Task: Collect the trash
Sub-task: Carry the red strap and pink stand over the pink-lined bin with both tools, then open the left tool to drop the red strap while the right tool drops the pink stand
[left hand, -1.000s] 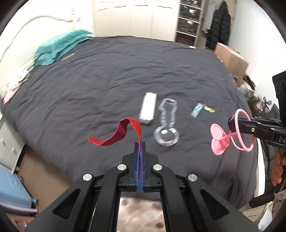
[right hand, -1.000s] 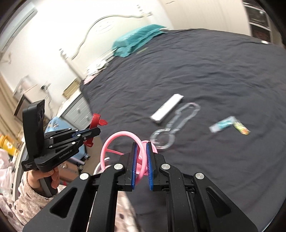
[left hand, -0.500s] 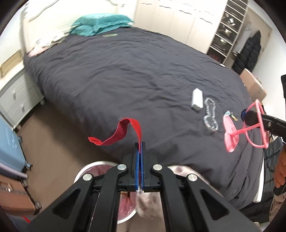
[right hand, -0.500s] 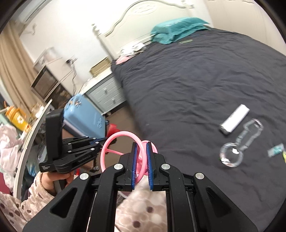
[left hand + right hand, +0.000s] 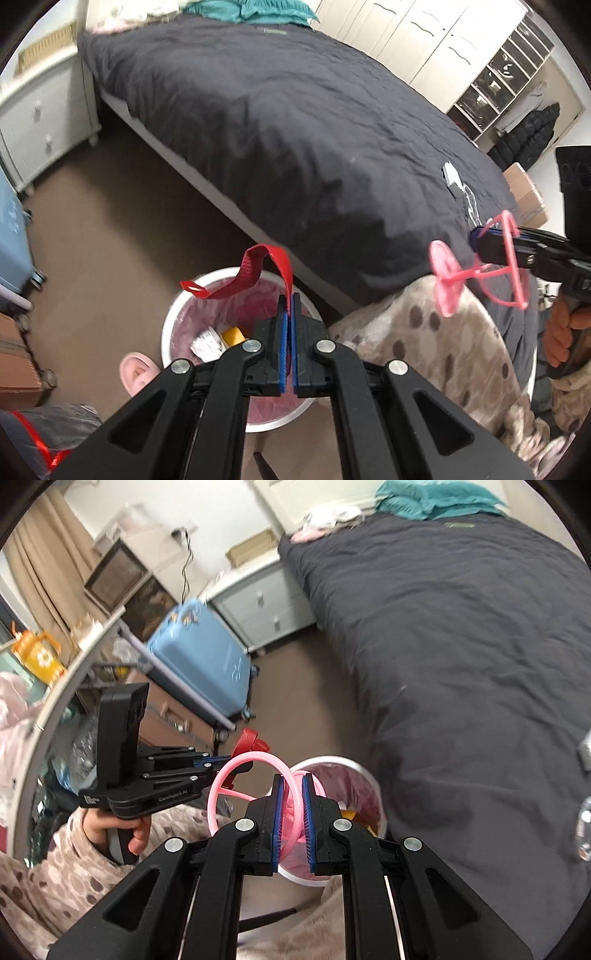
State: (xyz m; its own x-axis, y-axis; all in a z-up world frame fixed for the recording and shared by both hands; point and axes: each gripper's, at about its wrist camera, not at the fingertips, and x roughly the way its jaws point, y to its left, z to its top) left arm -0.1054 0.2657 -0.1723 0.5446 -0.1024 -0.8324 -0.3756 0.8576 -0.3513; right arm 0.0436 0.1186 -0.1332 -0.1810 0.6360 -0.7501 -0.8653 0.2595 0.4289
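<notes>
My left gripper (image 5: 289,295) is shut on a red strap (image 5: 255,273) and holds it above a white trash bin (image 5: 173,321) with a pink liner and some trash inside. My right gripper (image 5: 293,779) is shut on a pink plastic ring piece (image 5: 236,775), over the same bin (image 5: 364,775). The pink piece (image 5: 476,275) shows at the right of the left wrist view, held in the air beside the bed edge. A white box (image 5: 451,176) and a clear plastic package (image 5: 471,203) lie on the dark bedspread (image 5: 314,122).
A blue suitcase (image 5: 207,664) and a white drawer cabinet (image 5: 258,609) stand on the brown floor left of the bed. A pink slipper (image 5: 138,373) lies by the bin. Cardboard boxes (image 5: 528,199) sit past the bed's far corner.
Both grippers swung left, away from the bed, and now hang over the trash bin on the floor. Each keeps its hold, the left on the strap and the right on the pink piece.
</notes>
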